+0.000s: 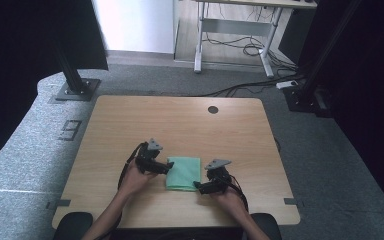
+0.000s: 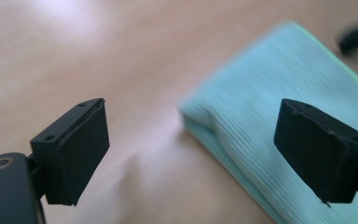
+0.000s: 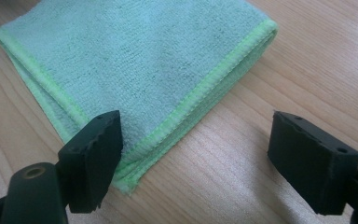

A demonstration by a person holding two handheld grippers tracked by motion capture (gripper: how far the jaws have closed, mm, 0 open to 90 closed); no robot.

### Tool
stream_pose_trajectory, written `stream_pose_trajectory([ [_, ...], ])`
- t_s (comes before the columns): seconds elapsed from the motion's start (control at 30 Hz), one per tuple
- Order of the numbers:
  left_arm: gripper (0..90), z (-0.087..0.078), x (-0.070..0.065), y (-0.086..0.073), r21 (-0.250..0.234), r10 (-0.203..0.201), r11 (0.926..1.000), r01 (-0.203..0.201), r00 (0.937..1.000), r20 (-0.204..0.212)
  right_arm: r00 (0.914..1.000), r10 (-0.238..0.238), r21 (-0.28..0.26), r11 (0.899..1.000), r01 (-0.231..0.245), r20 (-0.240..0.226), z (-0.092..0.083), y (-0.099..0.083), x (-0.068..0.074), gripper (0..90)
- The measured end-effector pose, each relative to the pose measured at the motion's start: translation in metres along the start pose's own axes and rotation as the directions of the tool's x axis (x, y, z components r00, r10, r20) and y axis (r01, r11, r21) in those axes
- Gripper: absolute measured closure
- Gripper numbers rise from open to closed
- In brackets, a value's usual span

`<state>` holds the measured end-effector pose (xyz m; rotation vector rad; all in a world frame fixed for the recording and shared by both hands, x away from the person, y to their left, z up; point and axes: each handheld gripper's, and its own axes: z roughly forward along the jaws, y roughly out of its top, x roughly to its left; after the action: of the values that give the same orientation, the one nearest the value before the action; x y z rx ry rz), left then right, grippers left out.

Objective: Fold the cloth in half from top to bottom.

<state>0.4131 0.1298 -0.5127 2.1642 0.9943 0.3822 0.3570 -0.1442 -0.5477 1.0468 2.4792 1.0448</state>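
A folded mint-green cloth (image 1: 183, 172) with a brighter green hem lies flat on the wooden table (image 1: 180, 122), near its front edge. My left gripper (image 1: 169, 167) is at the cloth's left edge, jaws wide apart and empty. Seen from the left gripper view, the cloth (image 2: 265, 126) has a folded corner lying between the jaws, a little ahead of them, untouched. My right gripper (image 1: 197, 186) is at the cloth's front right corner, open. In the right gripper view a hemmed corner of the cloth (image 3: 135, 70) reaches toward the left jaw, with bare wood between the jaws.
A round cable hole (image 1: 213, 109) sits near the table's far edge. Beyond the table are black stand bases (image 1: 75, 89), floor cables (image 1: 260, 85) and a second desk frame (image 1: 235, 37). The person's forearms come in from the front edge.
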Motion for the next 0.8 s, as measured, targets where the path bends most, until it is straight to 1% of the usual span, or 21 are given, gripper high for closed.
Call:
stream_pose_trajectory([
  [0.03,11.5,0.004,0.003,0.002,0.008,-0.004,1.0,0.004,0.9999,-0.015,1.0,0.0,0.0,1.0,0.0,0.0,0.0,0.0,0.0,17.9],
  [0.1,12.1,0.011,0.009,0.003,0.035,0.003,0.9994,-0.001,0.9983,-0.058,1.0,-0.002,0.001,1.0,0.002,0.0,0.0,0.0,0.0,17.9],
  [0.17,13.4,0.019,0.012,0.002,0.059,0.007,0.9982,-0.003,0.9969,-0.078,1.0,-0.003,0.0,1.0,0.003,-0.001,0.0,0.0,0.0,17.9],
  [0.2,13.5,0.023,0.012,0.0,0.086,0.028,0.9961,-0.02,0.9956,-0.09,1.0,-0.002,0.0,1.0,0.002,-0.001,0.0,0.0,0.0,17.9],
  [0.23,12.9,0.027,0.012,-0.001,0.101,0.044,0.9943,-0.034,0.9943,-0.097,1.0,-0.002,0.0,1.0,0.002,-0.001,0.0,0.0,0.0,17.9],
  [0.3,12.5,0.027,0.013,-0.002,0.09,0.02,0.9958,-0.012,0.996,-0.087,1.0,-0.002,0.0,1.0,0.002,-0.001,0.0,0.0,0.0,17.9],
  [0.37,12.9,0.021,0.009,0.0,0.061,0.025,0.9979,-0.019,0.9952,-0.094,1.0,-0.002,0.0,1.0,0.002,-0.001,0.0,0.0,0.0,17.8],
  [0.4,13.1,0.015,0.006,0.001,0.046,0.024,0.9988,-0.02,0.9965,-0.08,1.0,-0.005,-0.002,1.0,0.005,-0.001,0.0,0.0,0.0,17.9],
  [0.47,12.9,0.002,-0.003,-0.001,0.013,0.014,0.9998,-0.014,0.9997,-0.018,1.0,-0.002,0.0,1.0,0.002,-0.001,0.0,0.0,0.0,17.8],
  [0.53,12.4,-0.008,-0.016,-0.007,0.005,0.031,0.9995,-0.031,0.9992,0.027,1.0,-0.002,-0.001,1.0,0.002,-0.001,0.0,0.0,0.0,17.8],
  [0.6,12.1,-0.014,-0.029,-0.019,0.017,0.059,0.998,-0.06,0.997,0.05,1.0,-0.001,0.0,1.0,0.001,0.0,0.0,0.0,0.0,17.5],
  [0.63,11.7,-0.016,-0.033,-0.025,0.029,0.071,0.997,-0.072,0.9962,0.051,1.0,-0.001,0.0,1.0,0.001,0.001,0.0,0.0,0.0,17.4],
  [0.7,11.7,-0.016,-0.039,-0.036,0.054,0.087,0.9946,-0.089,0.9954,0.041,1.0,0.0,0.0,1.0,0.0,0.003,0.0,0.0,0.0,16.7],
  [0.77,11.6,-0.013,-0.039,-0.045,0.083,0.112,0.9904,-0.111,0.9938,-0.003,1.0,0.003,-0.002,1.0,-0.003,0.007,0.001,0.0,0.0,16.7],
  [0.8,10.9,-0.011,-0.037,-0.047,0.081,0.104,0.9914,-0.103,0.9946,-0.005,1.0,0.002,-0.005,1.0,-0.001,0.008,0.001,0.0,-0.001,16.7],
])
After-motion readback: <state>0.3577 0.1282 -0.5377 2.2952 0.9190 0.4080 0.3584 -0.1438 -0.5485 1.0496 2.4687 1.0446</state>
